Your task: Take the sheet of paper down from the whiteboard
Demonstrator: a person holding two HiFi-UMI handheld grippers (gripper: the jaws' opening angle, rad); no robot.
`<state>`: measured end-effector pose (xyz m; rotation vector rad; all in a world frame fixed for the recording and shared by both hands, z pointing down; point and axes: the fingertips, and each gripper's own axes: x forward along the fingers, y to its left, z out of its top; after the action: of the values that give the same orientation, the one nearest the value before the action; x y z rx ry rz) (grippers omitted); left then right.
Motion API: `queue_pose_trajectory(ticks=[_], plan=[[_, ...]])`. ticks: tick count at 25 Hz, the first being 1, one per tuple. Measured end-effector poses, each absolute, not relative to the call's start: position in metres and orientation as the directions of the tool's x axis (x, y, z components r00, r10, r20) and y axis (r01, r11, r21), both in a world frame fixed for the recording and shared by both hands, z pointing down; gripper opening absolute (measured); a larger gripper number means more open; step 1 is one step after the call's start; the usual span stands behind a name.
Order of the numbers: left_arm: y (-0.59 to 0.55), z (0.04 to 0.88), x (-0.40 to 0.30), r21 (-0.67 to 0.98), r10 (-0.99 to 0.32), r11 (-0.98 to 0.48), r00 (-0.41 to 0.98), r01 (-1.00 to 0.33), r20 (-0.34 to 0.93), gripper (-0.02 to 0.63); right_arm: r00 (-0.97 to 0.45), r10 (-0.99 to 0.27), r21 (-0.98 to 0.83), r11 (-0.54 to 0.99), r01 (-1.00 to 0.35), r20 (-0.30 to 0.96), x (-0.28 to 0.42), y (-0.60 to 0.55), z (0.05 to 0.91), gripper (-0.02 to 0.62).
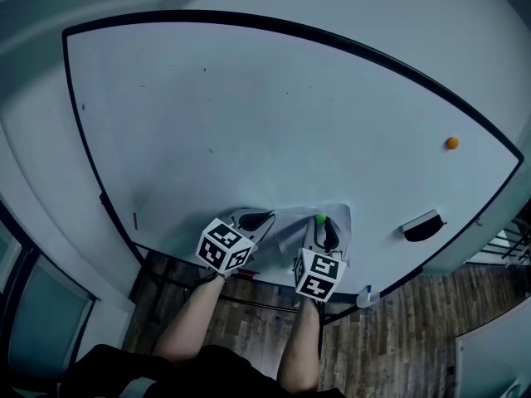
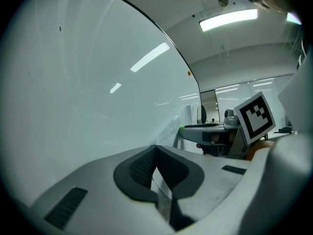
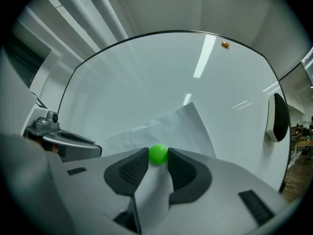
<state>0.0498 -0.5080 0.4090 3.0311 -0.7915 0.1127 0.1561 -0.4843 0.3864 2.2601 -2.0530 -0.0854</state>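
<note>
1. A large whiteboard (image 1: 249, 106) with a dark frame fills the wall. Wood-plank floor (image 1: 415, 330) lies below it and a strip light (image 2: 229, 19) hangs on the ceiling.
2. The right gripper (image 3: 158, 154) is closed on a green magnet (image 3: 157, 152). The small ball sits between the pad tips, with a pad against each side of it.
3. The left gripper (image 2: 156, 151) is closed on the sheet of paper (image 3: 181, 126). Its pad tips meet, and the thin edge of the sheet runs down between them.
4. The sheet lies low on the board, close to the bottom frame, and spans the stretch between the two grippers. Its long axis seems to run sideways along the board's lower edge. The paper is creased, and one upper corner juts up at a slant in the right gripper view.
5. The magnet sits on the sheet's upper part, towards its right side.
6. Both forearms reach forward side by side from the bottom of the head view. Both grippers are held level, and their marker cubes face the camera.
7. The left gripper points almost along the board's face, towards the right gripper, which shows ahead in the left gripper view. The right gripper faces the board more squarely.
8. Farther right on the board, well apart from the sheet, hang a dark eraser (image 1: 423, 225) and, higher up, an orange magnet (image 1: 452, 143).
</note>
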Motion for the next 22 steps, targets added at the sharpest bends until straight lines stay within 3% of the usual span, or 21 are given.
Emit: queue_pose_trajectory(ticks=[22], plan=[[-0.505, 0.4108, 0.0486, -0.006, -0.508, -0.861, 0.858, -0.509, 0.07, 0.021, 0.068, -0.997, 0.093, -0.065, -0.993, 0.024, 0.156, -0.4855, 0.3877, 0.132]])
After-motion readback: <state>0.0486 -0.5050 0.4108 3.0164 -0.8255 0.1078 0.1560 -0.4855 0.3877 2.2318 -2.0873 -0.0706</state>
